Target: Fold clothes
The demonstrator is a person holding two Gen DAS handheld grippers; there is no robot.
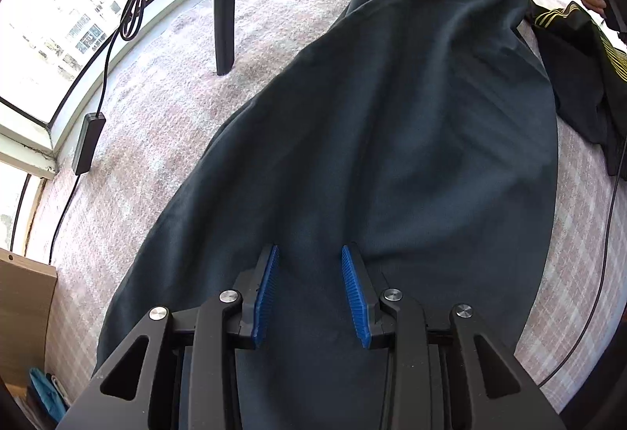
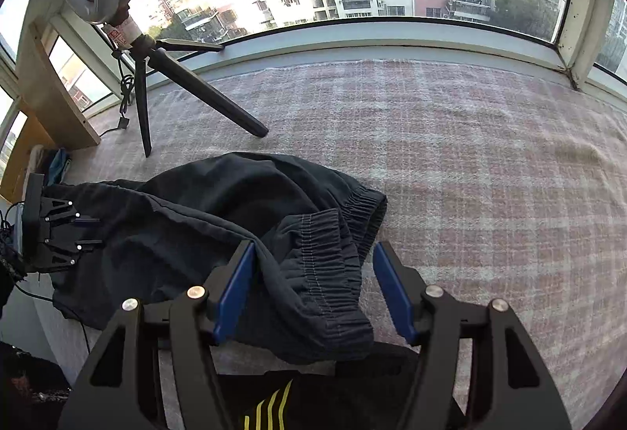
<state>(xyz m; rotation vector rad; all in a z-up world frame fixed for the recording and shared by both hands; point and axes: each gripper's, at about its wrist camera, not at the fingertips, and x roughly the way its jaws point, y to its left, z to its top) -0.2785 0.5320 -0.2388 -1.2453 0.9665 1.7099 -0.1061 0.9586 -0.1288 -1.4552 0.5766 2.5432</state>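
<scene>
Both jaws parted — left hand-held gripper (image 1: 309,293) over dark trousers (image 1: 392,155), right hand-held gripper (image 2: 313,293) straddling the waistband (image 2: 329,265), nothing gripped

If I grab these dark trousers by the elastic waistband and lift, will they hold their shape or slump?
Probably slump: the dark trousers lie in soft folds on the plaid blanket. The fabric looks thin and likely light. The gathered elastic waistband, between the open right gripper fingers, should give the firmest hold.
</scene>
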